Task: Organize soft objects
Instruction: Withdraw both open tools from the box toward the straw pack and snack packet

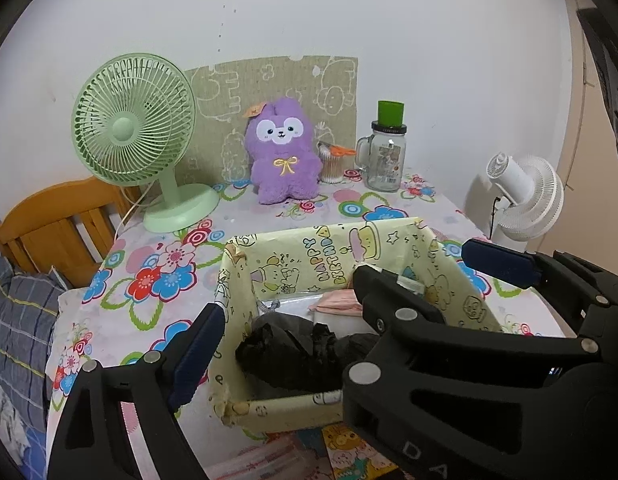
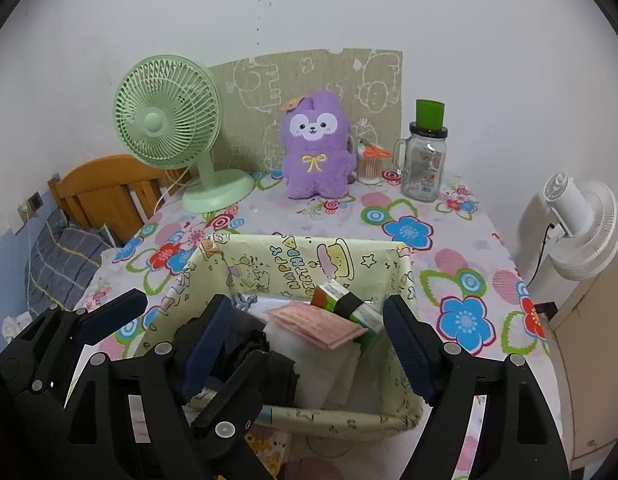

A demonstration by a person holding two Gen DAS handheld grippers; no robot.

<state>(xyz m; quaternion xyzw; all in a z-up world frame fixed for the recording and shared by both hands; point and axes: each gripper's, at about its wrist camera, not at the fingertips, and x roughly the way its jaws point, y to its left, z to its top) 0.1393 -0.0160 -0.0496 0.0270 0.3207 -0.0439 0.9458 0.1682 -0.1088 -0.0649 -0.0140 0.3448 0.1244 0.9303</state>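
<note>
The paper-lined box (image 2: pixel 309 258) held black cloth (image 1: pixel 297 354), a pink pouch (image 2: pixel 323 326), white fabric (image 2: pixel 325 368) and a small carton (image 2: pixel 345 304). Left gripper (image 1: pixel 349 312) and right gripper (image 2: pixel 309 344) stood wide over it, gripping nothing

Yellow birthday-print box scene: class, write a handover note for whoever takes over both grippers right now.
Left gripper: open, empty, over the yellow birthday-print box.
Right gripper: open, empty, over the same box.
In the box: crumpled black cloth, folded pink cloth, white fabric.
Left to do: the purple plush toy sits outside, behind the box; probably box it next.
</note>
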